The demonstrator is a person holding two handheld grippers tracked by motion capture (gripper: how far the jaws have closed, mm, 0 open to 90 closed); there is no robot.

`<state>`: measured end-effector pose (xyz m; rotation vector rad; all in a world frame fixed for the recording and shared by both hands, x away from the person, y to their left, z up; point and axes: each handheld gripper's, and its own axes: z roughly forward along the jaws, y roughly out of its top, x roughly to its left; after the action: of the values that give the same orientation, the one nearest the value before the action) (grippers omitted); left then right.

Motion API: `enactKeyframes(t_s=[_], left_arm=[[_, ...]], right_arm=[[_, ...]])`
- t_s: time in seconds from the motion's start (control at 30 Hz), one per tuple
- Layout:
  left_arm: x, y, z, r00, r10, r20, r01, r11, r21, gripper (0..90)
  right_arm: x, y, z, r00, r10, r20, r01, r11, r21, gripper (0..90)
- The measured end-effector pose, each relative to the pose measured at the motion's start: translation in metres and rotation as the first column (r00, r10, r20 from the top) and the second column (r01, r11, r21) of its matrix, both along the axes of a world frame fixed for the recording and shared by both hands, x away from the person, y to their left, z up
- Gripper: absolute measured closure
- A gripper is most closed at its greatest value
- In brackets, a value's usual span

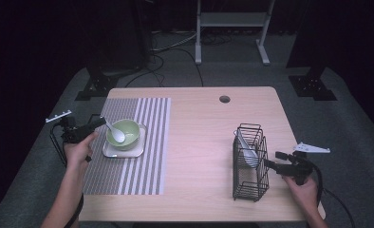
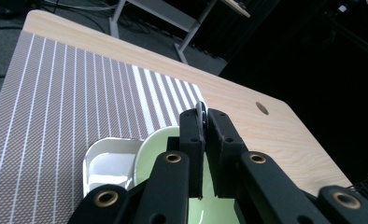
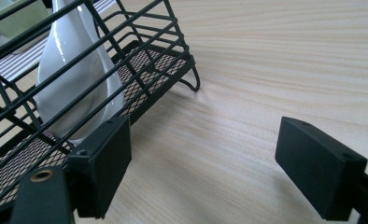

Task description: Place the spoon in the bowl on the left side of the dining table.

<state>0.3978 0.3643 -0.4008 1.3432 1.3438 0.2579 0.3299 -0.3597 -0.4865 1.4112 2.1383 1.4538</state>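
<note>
High view shows the left claw (image 1: 98,122) at the left edge of the striped mat (image 1: 142,142), clamped on the handle of a white spoon (image 1: 115,132) whose bowl end rests inside the green bowl (image 1: 128,129). That bowl sits on a small white tray (image 1: 110,152), which lies on the mat toward the worktop's (image 1: 199,142) left side. From the left gripper view, the left claw (image 2: 203,135) has its jaws pressed almost together around a thin dark edge of the spoon handle (image 2: 201,112), with the green bowl (image 2: 159,149) directly beneath and the white tray (image 2: 105,163) just to its left on the mat (image 2: 56,102). Across the worktop, well apart from the bowl, stands a black wire basket (image 1: 249,164) holding a second white spoon (image 1: 247,151) that leans upright inside it. The right claw (image 1: 270,164) hangs just beside the basket's right wall, held by a hand (image 1: 306,190) coming in from the lower right. From the right gripper view, the right claw (image 3: 203,161) is spread wide with nothing between its jaws but bare worktop (image 3: 266,70); its left jaw sits close against the basket (image 3: 140,70), through whose wires the second spoon (image 3: 72,70) shows, bowl end down on the mesh floor.
</note>
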Motion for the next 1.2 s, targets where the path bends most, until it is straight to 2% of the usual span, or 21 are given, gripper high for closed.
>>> enactKeyframes(t_s=[0.1,0.23,0.57,0.83,1.2], left_arm=[[0.000,0.002,-0.003,0.9999,0.006,-0.016,-0.006,0.9999,0.009,85.2],[-0.001,0.005,-0.005,0.9998,0.014,-0.017,-0.014,0.9998,-0.013,85.2],[0.000,0.009,-0.009,0.9992,0.033,-0.023,-0.034,0.9988,-0.037,84.7],[-0.002,0.020,-0.017,0.9971,0.064,-0.041,-0.066,0.9962,-0.057,82.6],[-0.004,0.027,-0.029,0.9960,0.069,-0.057,-0.074,0.9936,-0.086,80.1]], right_arm=[[0.000,0.000,0.000,1.0000,0.000,0.000,0.000,1.000,0.000,17.4],[0.000,0.000,0.000,1.0000,0.001,0.000,-0.001,1.000,0.000,17.5],[0.000,0.000,0.000,1.0000,0.004,0.003,-0.004,1.000,0.005,17.4],[0.000,0.000,0.000,1.0000,0.005,0.003,-0.005,1.000,0.005,17.5],[0.000,0.000,0.000,1.0000,0.004,0.002,-0.004,1.000,0.000,17.4]])
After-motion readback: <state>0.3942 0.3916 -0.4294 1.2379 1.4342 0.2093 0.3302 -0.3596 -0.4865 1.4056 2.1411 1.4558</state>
